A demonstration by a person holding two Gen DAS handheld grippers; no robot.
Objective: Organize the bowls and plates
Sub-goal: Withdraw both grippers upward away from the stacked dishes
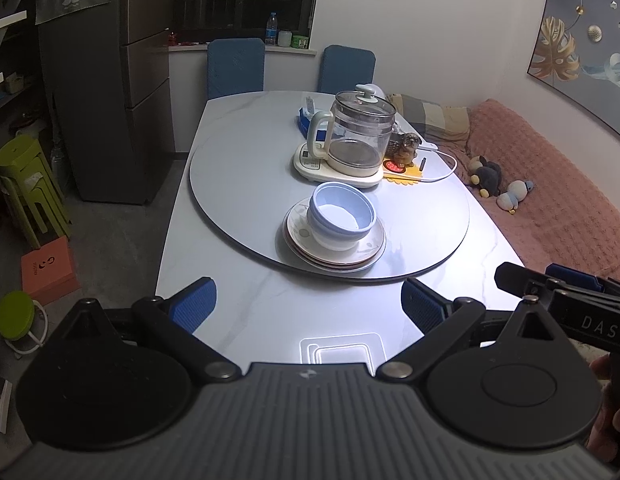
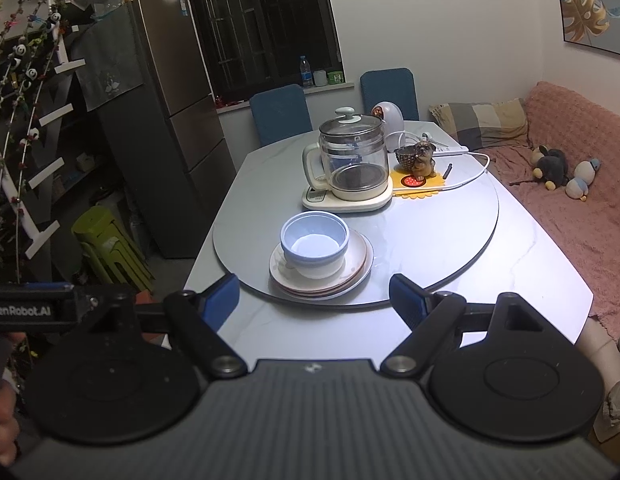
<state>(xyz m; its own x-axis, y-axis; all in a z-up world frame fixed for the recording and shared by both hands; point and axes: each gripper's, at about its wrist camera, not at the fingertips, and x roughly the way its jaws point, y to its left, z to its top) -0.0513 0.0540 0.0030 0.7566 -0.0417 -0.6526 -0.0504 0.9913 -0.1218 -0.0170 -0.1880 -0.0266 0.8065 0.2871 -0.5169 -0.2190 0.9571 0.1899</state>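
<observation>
Showing only rightward: heater (image 2: 386, 117)

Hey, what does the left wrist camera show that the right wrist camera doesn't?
Only the left wrist view shows the orange box on the floor, a blue box behind the kettle, and the right tool at its right edge.

Only the right wrist view shows the white round appliance behind the kettle and the panda garland.

Both show the blue bowls stacked on the plates, the glass kettle, the dog figurine, the fridge and green stools. Each view's own tool is open and empty.
</observation>
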